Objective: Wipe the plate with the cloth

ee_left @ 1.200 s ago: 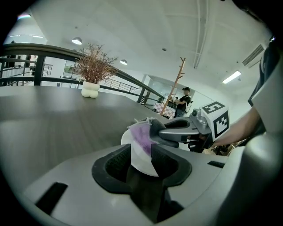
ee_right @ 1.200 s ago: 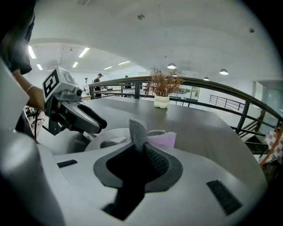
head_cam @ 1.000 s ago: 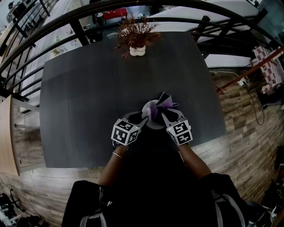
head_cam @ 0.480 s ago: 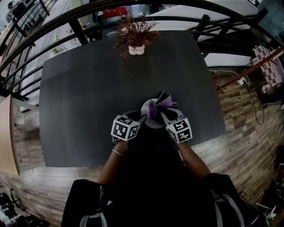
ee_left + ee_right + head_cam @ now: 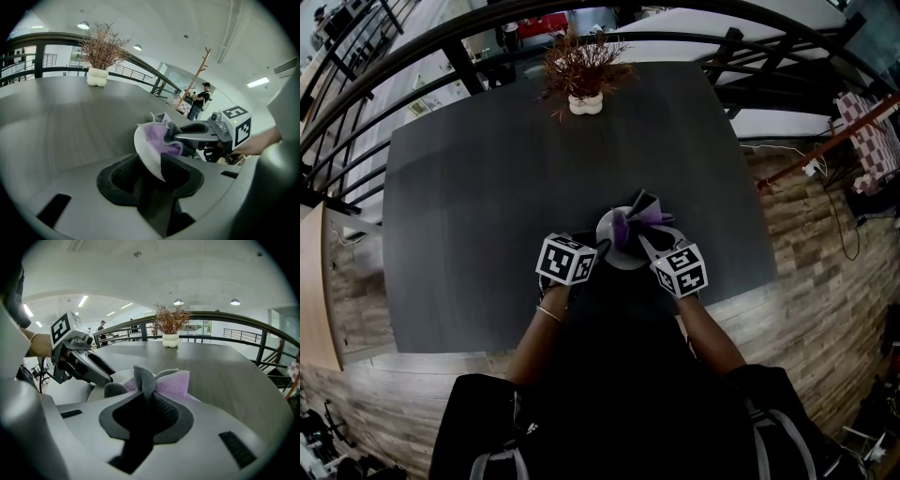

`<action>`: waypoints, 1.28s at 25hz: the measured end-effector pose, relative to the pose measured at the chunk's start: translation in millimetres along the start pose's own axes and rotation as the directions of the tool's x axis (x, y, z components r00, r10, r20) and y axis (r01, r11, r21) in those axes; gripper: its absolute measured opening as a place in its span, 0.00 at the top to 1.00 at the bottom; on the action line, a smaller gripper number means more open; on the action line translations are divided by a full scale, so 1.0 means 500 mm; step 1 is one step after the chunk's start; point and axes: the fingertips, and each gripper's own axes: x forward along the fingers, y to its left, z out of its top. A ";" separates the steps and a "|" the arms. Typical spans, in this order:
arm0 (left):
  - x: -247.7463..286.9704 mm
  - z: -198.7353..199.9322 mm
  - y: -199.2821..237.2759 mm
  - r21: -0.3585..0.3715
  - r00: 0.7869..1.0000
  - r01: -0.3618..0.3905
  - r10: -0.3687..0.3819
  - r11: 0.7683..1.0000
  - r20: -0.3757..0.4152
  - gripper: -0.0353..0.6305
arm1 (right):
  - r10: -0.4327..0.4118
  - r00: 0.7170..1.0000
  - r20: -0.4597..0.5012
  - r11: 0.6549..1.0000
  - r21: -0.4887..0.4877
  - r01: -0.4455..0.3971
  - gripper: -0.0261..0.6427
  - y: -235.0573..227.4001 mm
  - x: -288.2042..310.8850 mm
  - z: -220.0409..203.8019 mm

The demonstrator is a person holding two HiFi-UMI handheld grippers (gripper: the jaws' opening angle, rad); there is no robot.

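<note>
Plate (image 5: 146, 152) is clamped at its rim by the left gripper (image 5: 157, 169); cloth (image 5: 172, 383), pinched by the right gripper (image 5: 143, 400), is pressed on the plate's face (wiping judged mid-course).

A dark table (image 5: 469, 206) is seen from above, with wood-plank floor (image 5: 806, 281) shown to its right and on its near side. At the table's far edge a dried plant (image 5: 584, 64) is stood in a white pot (image 5: 587, 104). Close to the near edge, a pale plate (image 5: 623, 259) is met at its left rim by the left gripper (image 5: 602, 248). A purple and grey cloth (image 5: 637, 221) is bunched over the plate's far right part, and the right gripper (image 5: 645, 242) is pointed into it. A bracelet (image 5: 548, 314) is worn on the left wrist.
</note>
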 end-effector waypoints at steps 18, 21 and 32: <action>-0.009 0.048 -0.024 -0.307 0.970 0.206 -0.153 0.929 0.189 0.83 | 0.038 0.999 0.027 0.999 -0.001 -0.038 0.87 0.008 -0.004 0.002; -0.006 0.048 -0.023 -0.380 0.961 0.246 -0.173 0.892 0.214 0.85 | 0.035 0.999 0.031 0.999 -0.009 -0.035 0.87 0.009 -0.005 0.002; 0.008 0.053 -0.022 -0.500 0.941 0.315 -0.197 0.806 0.275 0.90 | 0.041 0.998 0.050 0.999 -0.027 -0.040 0.87 0.011 -0.009 0.003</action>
